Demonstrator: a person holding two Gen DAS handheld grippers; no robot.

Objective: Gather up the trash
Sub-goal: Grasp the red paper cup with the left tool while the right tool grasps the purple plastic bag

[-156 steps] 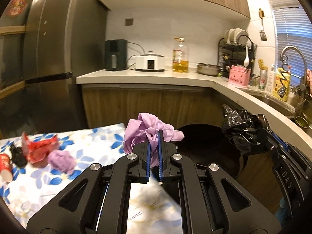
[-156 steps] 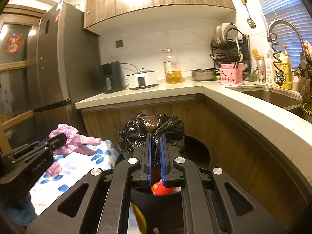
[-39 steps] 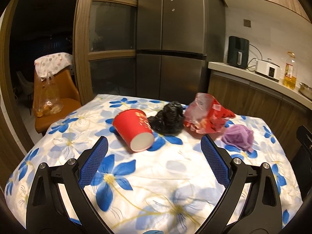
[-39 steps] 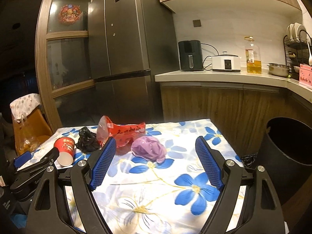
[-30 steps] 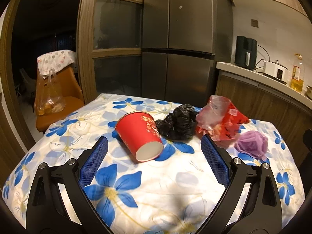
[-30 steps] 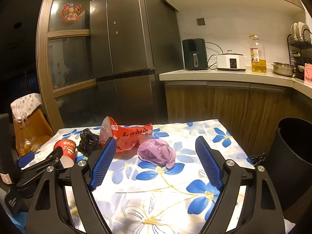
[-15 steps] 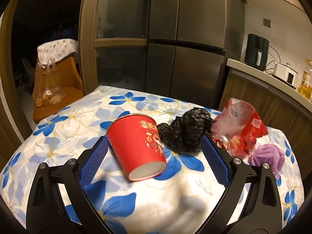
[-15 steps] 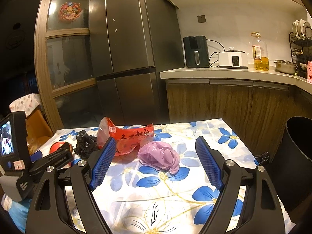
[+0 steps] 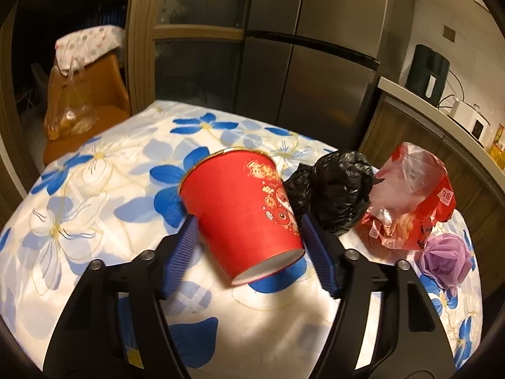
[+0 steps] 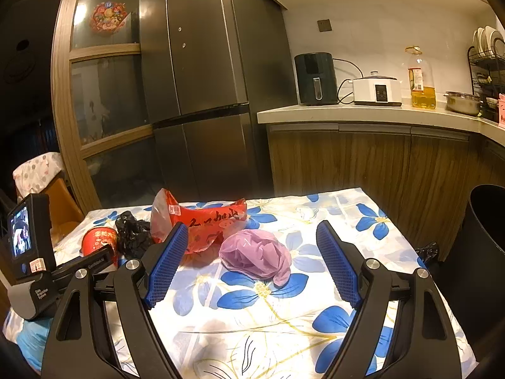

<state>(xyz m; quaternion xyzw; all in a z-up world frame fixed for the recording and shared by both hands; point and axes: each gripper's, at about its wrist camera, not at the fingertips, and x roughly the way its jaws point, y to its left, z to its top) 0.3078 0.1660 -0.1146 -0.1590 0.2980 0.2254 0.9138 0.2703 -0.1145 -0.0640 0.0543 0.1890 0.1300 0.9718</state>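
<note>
A red paper cup point(image 9: 240, 208) lies tilted on the flowered tablecloth point(image 9: 94, 195), its base toward the camera. My left gripper point(image 9: 247, 221) straddles it and its jaws are closing, the blue pads point(image 9: 183, 246) right beside the cup's sides. Beside the cup are a crumpled black bag point(image 9: 337, 189), a red plastic bag point(image 9: 413, 199) and a purple bag point(image 9: 445, 259). In the right wrist view my right gripper point(image 10: 252, 230) stands open above the table, with the purple bag point(image 10: 255, 252) lying just beyond its fingertips and nothing in it. The left gripper point(image 10: 98, 259) shows there at the cup point(image 10: 99, 237).
A black trash bin point(image 10: 486, 237) stands at the table's right end, by the wooden counter point(image 10: 363, 113). A tall steel fridge point(image 10: 208, 79) is behind the table. An orange chair point(image 9: 91, 94) with a plastic bag on it stands at the far left.
My left gripper has moved forward and down to the red cup, and its jaws have narrowed around it. The right gripper has stayed where it was, open.
</note>
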